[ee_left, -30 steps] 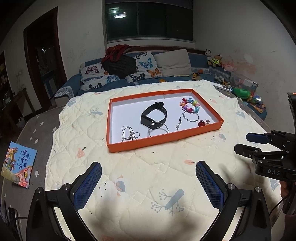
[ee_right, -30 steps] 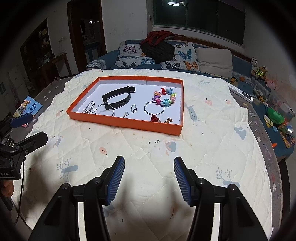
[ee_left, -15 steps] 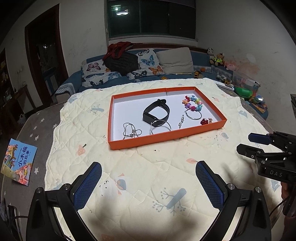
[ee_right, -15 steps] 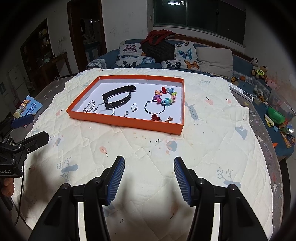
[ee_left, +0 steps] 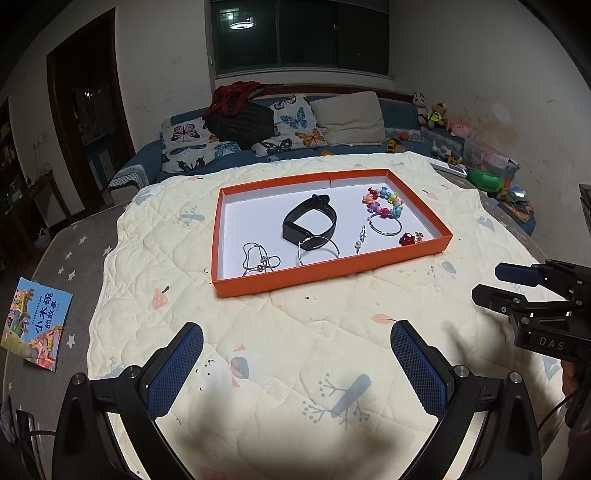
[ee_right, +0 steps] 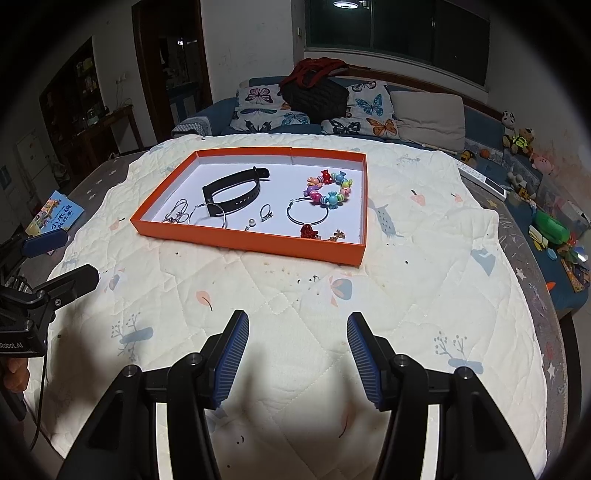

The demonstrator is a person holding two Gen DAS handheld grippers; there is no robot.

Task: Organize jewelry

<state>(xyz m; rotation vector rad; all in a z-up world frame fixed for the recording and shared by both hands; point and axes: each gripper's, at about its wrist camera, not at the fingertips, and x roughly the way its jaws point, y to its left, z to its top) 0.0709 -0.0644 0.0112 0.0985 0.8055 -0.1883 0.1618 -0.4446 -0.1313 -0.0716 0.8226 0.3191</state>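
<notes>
Item: orange tray on quilt, holding black band, bead bracelet and hoops laid apart for picking; left gripper and right gripper spread wide, empty, short of it.

Dim ceiling-lamp light (window-reflected), soft foreground shadows, dark fisheye-bent edges.
</notes>
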